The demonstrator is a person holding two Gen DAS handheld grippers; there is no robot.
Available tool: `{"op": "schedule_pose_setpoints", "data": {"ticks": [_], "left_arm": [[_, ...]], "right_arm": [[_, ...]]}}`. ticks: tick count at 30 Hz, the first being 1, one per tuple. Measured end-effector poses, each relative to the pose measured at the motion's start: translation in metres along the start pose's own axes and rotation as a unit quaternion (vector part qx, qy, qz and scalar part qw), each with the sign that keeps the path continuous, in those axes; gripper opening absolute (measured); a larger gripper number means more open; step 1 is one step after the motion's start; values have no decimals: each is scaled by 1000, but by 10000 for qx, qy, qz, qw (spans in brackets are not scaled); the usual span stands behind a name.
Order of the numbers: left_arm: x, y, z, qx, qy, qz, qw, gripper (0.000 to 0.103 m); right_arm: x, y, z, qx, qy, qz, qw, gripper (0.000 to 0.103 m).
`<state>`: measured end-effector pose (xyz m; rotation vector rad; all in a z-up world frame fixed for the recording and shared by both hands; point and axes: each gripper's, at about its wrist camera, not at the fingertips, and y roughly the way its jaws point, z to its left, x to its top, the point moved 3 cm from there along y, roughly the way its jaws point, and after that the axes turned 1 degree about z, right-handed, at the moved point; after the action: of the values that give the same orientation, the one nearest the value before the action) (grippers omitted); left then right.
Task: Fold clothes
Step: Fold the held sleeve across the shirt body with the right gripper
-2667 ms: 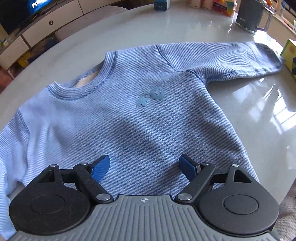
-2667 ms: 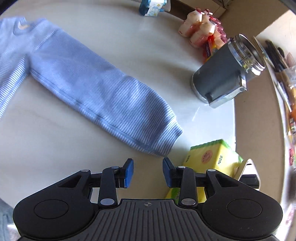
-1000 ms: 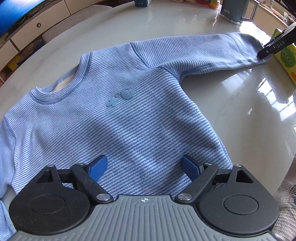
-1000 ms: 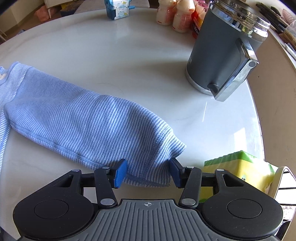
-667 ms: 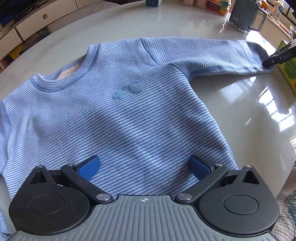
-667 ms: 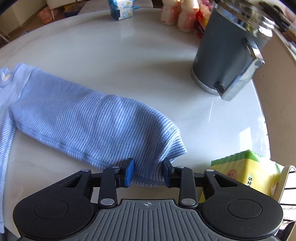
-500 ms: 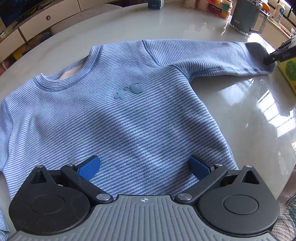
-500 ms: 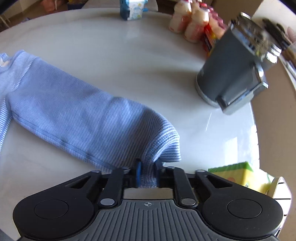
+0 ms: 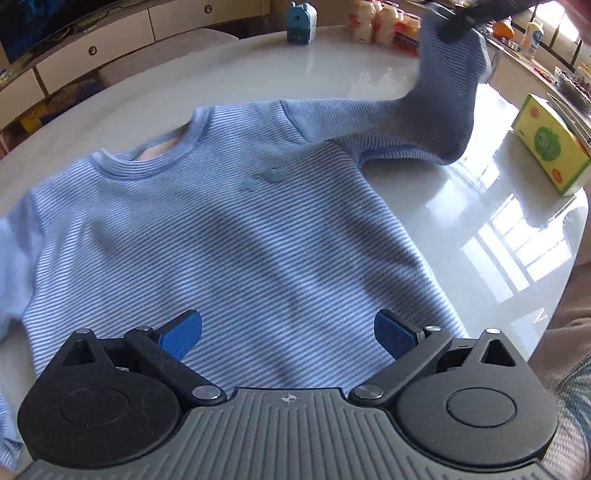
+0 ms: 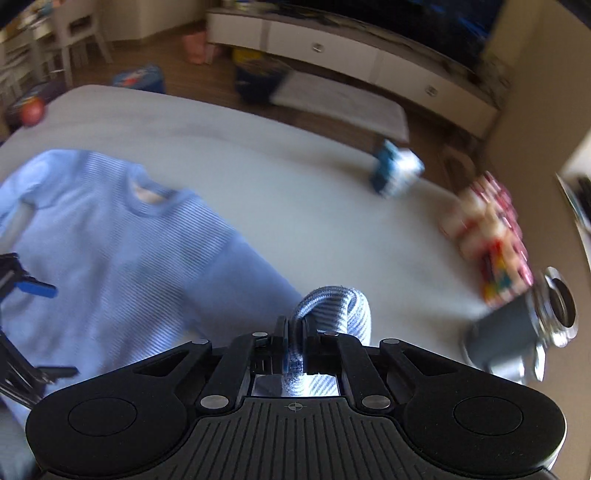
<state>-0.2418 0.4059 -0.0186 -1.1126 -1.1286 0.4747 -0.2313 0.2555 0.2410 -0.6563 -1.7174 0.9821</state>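
Now right gripper [image 10: 294, 345] jaws clamp sleeve cuff [image 10: 332, 306].

- sweater [image 9: 229, 236]: light blue with thin white stripes, grey-blue chest motif
- table [image 9: 491, 236]: glossy white
- box [image 9: 550, 144]: yellow and green
- gripper pads [image 9: 183, 334]: blue

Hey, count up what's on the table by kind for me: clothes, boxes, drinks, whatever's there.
blue striped sweater: 1
small blue carton: 1
pack of small drink bottles: 1 (bottles not counted singly)
yellow-green box: 1
grey jug: 1
Total: 5
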Motion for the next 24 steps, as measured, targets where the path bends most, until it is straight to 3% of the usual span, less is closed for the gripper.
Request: {"op": "schedule_pose_setpoints", "data": {"ticks": [8,11,17,20,24], "left_arm": [[-39,-31,61,524,-172,-37,9985,101],[-56,-43,87,701,-353,-42,9969,101],[-91,-60,128,926,-679,-7,9934,101],[-102,-63,139,973,-717,50,9927,101],[-99,-62,139,919,-620,47,9938,101]], "right_arm": [[71,0,129,927,-1055,-433,9891,7],[86,3,174,1291,-1359,-510,9810,2],[100,3,248,1772,-1763,-596,9664,2],[101,8,254,1677,-1679,-545,9699,2],[82,14,227,1272,-1443,-341,9807,4]]}}
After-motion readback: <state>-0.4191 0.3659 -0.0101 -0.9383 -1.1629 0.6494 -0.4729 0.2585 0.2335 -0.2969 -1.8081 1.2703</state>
